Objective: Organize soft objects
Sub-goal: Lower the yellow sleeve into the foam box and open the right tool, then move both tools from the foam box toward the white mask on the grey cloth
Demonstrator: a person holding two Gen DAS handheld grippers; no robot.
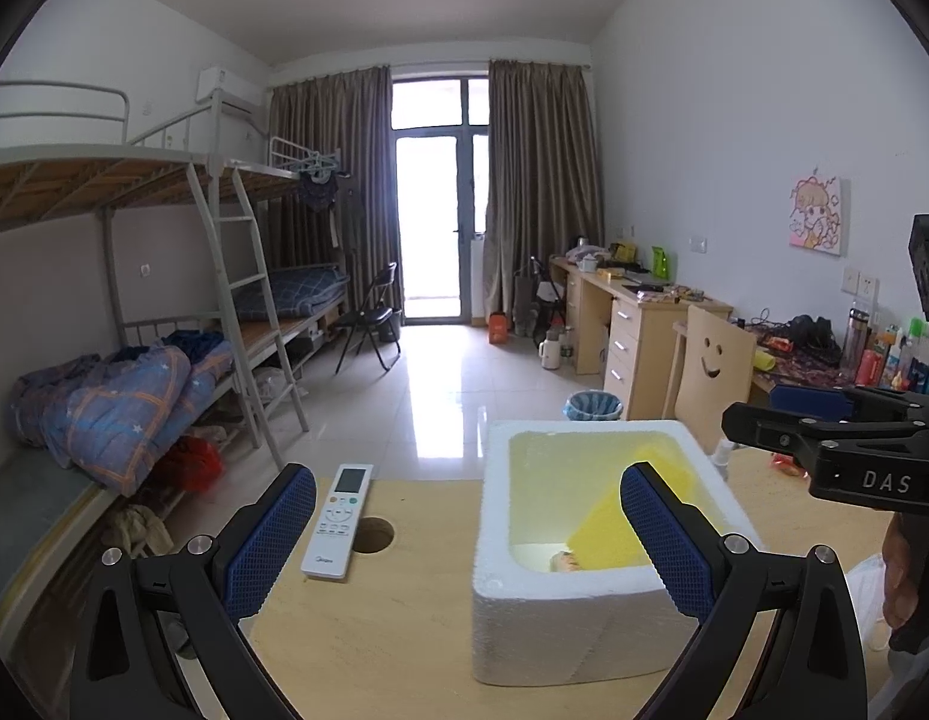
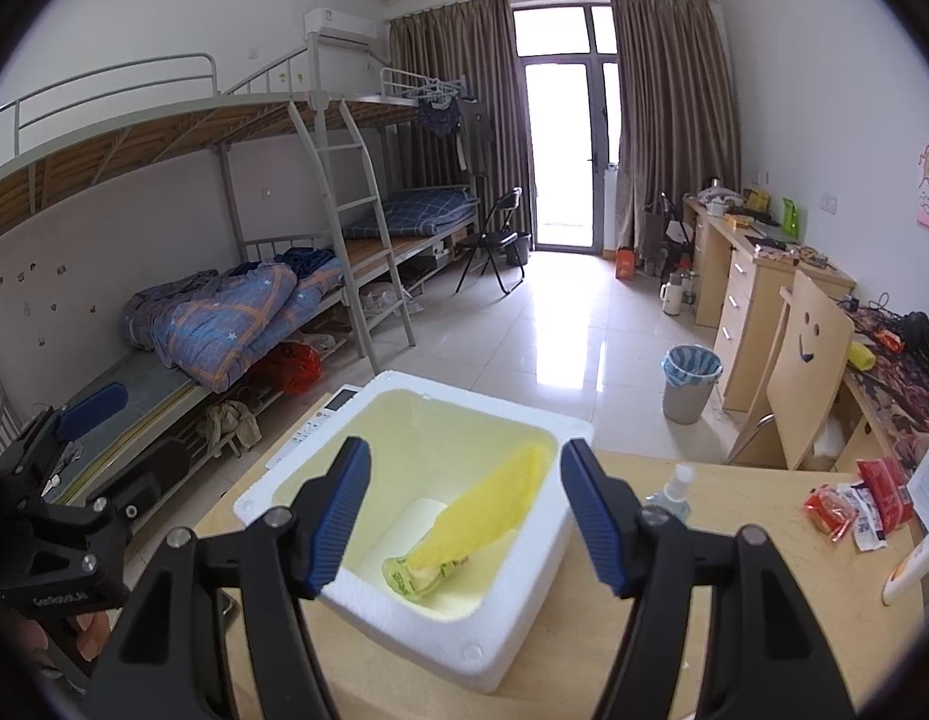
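A yellow soft sponge-like sheet [image 2: 485, 519] lies inside the white foam box [image 2: 512, 624], leaning from the box floor up against its far right inner wall. At the sheet's lower end, on the box floor, sits a crumpled green and yellow soft item [image 2: 416, 576]; what it is cannot be told. The box's inner walls are tinted pale yellow, and its outer faces are plain white.

The box stands on a light wood worktop [image 2: 734, 570]. Left of the box lies a white remote control [image 1: 338, 519], and just beside the remote there is a round hole [image 1: 372, 534] in the worktop. Right of the box stands a small clear spray bottle [image 2: 674, 489], and farther right lie red snack packets [image 2: 848, 507].

The right tool [image 2: 464, 516] hovers above the box's near edge, its blue-padded jaws released and spread wide, nothing between them but the view of the sheet below. The left tool [image 1: 467, 540] is likewise released, jaws wide apart and grasping nothing, with the box's left wall seen between them.

Beyond the box, a glossy tiled floor [image 1: 440, 396] runs to a glass balcony door [image 1: 437, 204] flanked by brown curtains. Left of the box stands a metal bunk bed [image 2: 236, 228] with a blue quilt; right of it, a wooden chair [image 2: 806, 372] with a smiley face, a bin [image 2: 689, 381] and cluttered desks.
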